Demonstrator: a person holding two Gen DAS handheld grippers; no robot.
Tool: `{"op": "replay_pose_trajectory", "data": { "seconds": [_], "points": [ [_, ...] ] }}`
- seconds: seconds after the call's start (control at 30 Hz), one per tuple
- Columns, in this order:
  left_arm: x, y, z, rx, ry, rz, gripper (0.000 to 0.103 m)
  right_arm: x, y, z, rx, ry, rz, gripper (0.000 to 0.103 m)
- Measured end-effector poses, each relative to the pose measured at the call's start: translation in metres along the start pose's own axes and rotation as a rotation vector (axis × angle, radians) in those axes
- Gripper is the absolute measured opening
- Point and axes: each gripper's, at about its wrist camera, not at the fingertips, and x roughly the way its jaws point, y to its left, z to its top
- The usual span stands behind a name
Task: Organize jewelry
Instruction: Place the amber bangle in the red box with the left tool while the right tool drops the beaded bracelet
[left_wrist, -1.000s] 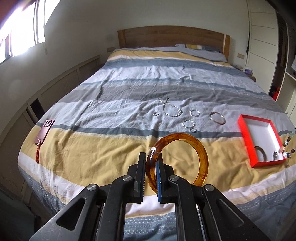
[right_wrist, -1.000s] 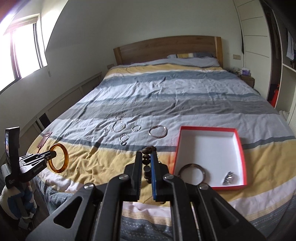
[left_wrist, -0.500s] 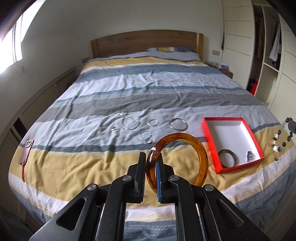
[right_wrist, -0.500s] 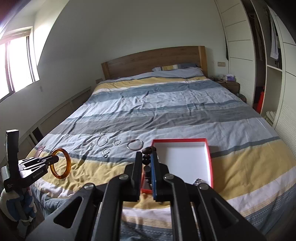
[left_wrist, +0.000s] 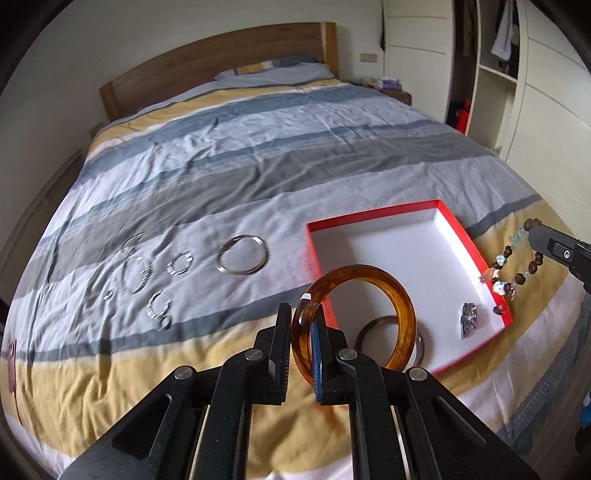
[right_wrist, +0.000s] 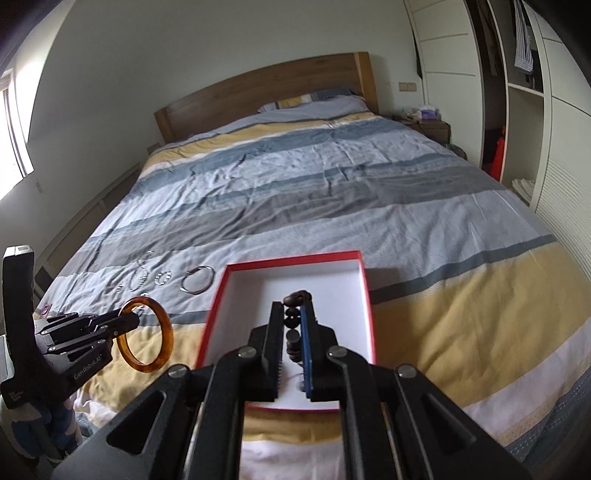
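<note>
My left gripper is shut on an amber bangle, which hangs over the near left corner of the red box; the right wrist view shows that gripper and the amber bangle left of the red box. Between the fingers of my right gripper sits a dark beaded bracelet, held over the box. In the left wrist view the beaded bracelet dangles from the right gripper above the box's right edge. Inside the box lie a dark bangle and a small silver piece.
A large silver bangle and several smaller silver rings and bracelets lie on the striped duvet left of the box. A reddish phone case lies at the bed's left edge. A wardrobe stands on the right.
Both grippers have swung right and come lower toward the red box, each keeping its bracelet. The box now sits under both grippers, much closer in both views.
</note>
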Motion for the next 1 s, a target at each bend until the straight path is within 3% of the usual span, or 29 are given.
{"op": "replay_pose_trajectory", "data": {
  "seconds": [0.23,0.47,0.73,1.0],
  "points": [
    [0.062,-0.032,0.026,0.046,0.049,-0.020,0.010,0.054,-0.023,0.003,0.015,0.076,-0.021,0.008],
    [0.112,-0.035,0.020,0.048,0.120,-0.016,0.010,0.097,-0.029,-0.005,0.006,0.145,-0.041,0.008],
    [0.124,-0.041,0.015,0.060,0.136,-0.035,0.011,0.124,-0.034,-0.018,-0.010,0.203,-0.066,0.008],
    [0.131,-0.047,0.010,0.077,0.148,-0.004,0.013,0.122,-0.037,-0.029,-0.014,0.230,-0.072,0.009]
  ]
}}
